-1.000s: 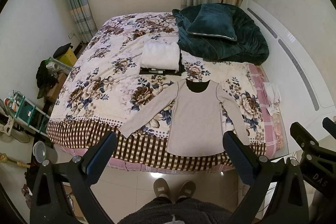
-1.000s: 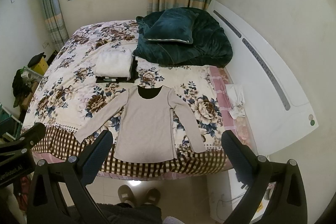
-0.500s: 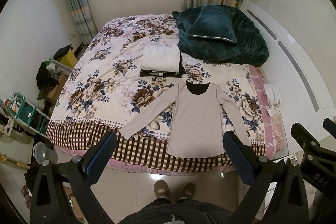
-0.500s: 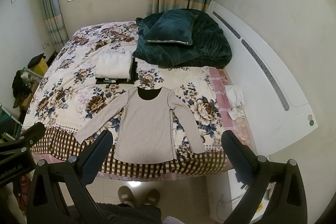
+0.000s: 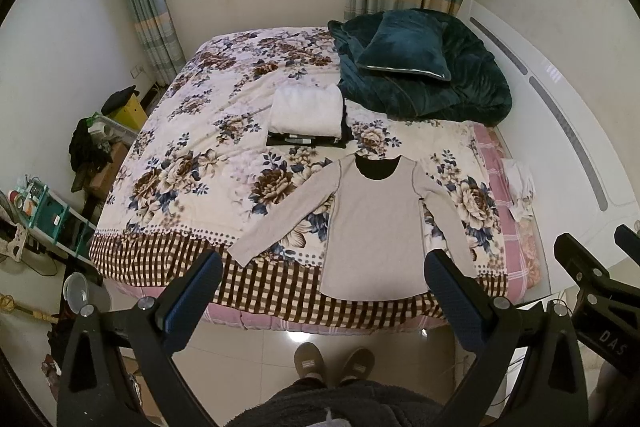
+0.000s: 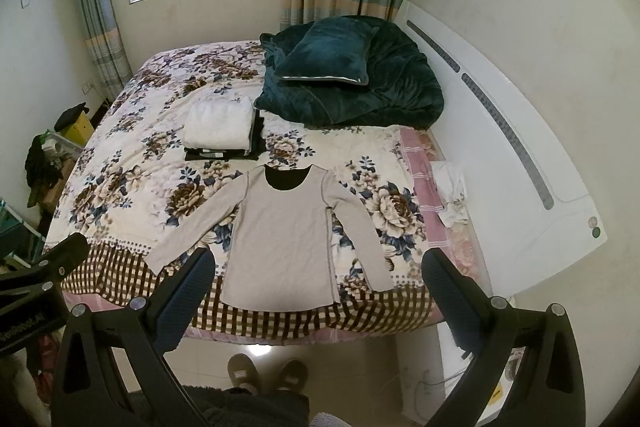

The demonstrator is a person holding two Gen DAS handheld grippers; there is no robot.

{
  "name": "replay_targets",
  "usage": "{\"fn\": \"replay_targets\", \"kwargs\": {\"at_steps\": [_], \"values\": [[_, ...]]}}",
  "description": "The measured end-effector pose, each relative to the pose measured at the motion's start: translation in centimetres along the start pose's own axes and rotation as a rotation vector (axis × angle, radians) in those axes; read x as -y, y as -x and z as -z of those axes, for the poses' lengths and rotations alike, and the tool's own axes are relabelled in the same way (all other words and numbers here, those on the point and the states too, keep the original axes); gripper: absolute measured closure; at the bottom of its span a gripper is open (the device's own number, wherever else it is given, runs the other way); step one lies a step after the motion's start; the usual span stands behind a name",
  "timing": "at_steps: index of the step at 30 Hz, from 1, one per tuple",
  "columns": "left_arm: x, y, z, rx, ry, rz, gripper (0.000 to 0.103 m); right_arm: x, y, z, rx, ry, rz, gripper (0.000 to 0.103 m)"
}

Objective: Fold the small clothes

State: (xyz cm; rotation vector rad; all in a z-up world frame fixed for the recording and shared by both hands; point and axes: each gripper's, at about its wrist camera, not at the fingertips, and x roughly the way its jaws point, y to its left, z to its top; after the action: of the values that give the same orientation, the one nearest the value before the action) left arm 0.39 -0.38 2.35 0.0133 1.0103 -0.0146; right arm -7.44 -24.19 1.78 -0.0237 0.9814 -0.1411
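Both grippers hover over the floor short of the bed (image 5: 168,163), fingers spread wide and released, gripping nothing. The left gripper (image 5: 322,285) frames the beige long-sleeved top (image 5: 374,227) between its fingers; that top lies flat on the bed's near edge, hem at the checkered border, sleeves angled out. The right gripper (image 6: 318,281) has it ahead too, with the right cuff just inside its right finger. Beyond the collar sits a folded stack (image 5: 306,115), then a teal duvet (image 5: 440,79). The left view alone shows cluttered shelves at its left finger's side. Slippers (image 6: 268,373) below.
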Motion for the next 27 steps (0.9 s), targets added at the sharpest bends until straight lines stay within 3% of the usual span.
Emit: {"fn": "replay_targets", "kwargs": {"at_steps": [6,10,15,23,27], "values": [[0.4,-2.9,-2.0,0.052,-0.029,-0.068,0.0,0.6,-1.0,-0.3,-0.034,-0.067,0.0,0.0],[1.0,-10.6,-2.0,0.04,-0.085,-0.094,0.0,2.6,-6.1,0.2,-0.115,-0.184,0.062,0.0],[1.9,-22.1,-2.4,-0.092,-0.097,-0.057,0.0,6.9,-15.5,2.8,-0.256,-0.39,0.138,0.0],[5.5,-41.2,-1.0,-0.27,-0.143,-0.131,0.0,15.2,-33.0,10.6,-0.399,-0.699,0.192,0.003],[6.1,-49.8,1.2,-0.403,-0.129,-0.222,0.0,20.1,-44.5,16.4,-0.509,-0.928,0.14,0.012]]}}
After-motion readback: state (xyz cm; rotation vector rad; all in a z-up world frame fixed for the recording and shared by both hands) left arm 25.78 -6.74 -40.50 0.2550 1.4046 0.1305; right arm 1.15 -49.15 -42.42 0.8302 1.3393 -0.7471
